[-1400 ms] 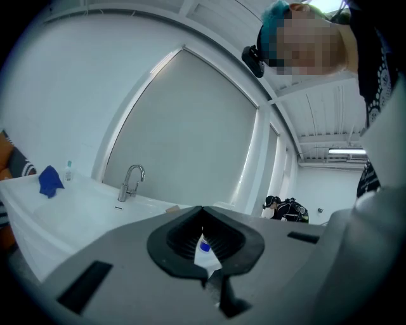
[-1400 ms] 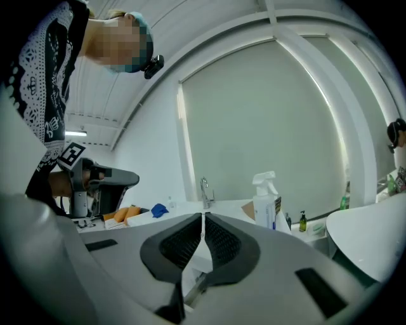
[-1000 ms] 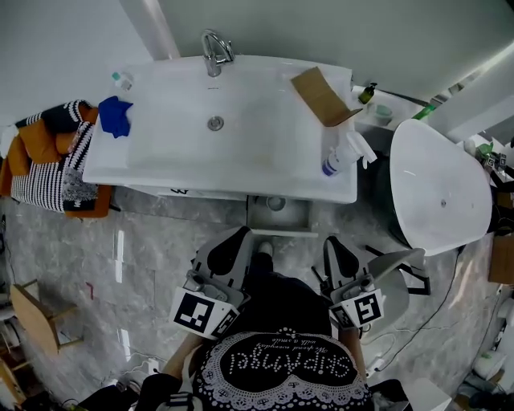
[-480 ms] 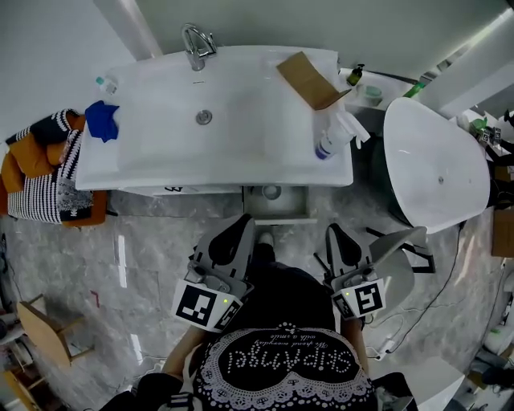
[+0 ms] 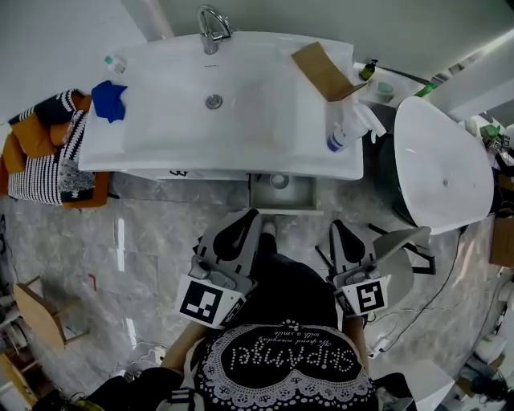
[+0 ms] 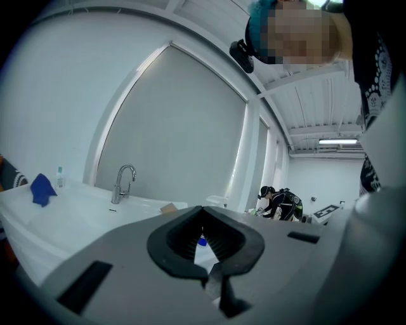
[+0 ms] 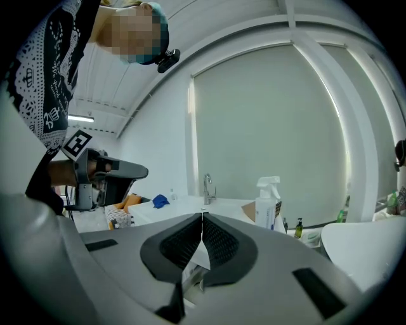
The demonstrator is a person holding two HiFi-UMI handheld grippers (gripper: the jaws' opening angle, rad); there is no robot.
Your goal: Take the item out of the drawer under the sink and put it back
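Under the white sink [image 5: 161, 120] a small grey drawer [image 5: 257, 197] stands pulled out, with a round pale item [image 5: 279, 181] lying in it. Both grippers are held close to the person's body, short of the drawer and apart from it. My left gripper [image 5: 250, 217] points toward the drawer's front, its jaws together with nothing between them [image 6: 203, 208]. My right gripper [image 5: 337, 227] sits to the right of the drawer, also shut and empty [image 7: 202, 214]. The sink's top fills the left gripper view, and the drawer is hidden in both gripper views.
On the sink top are a faucet [image 5: 210, 24], a blue cloth [image 5: 108, 100], a cardboard piece [image 5: 325, 72] and a spray bottle [image 5: 345, 132]. A white oval fixture [image 5: 442, 164] stands at the right, and a chair with striped fabric [image 5: 44, 156] at the left. Another person [image 6: 279, 203] bends over far off.
The head camera has shifted slightly, so the sink sits a little differently in view. Both grippers stay where they were, shut and empty.
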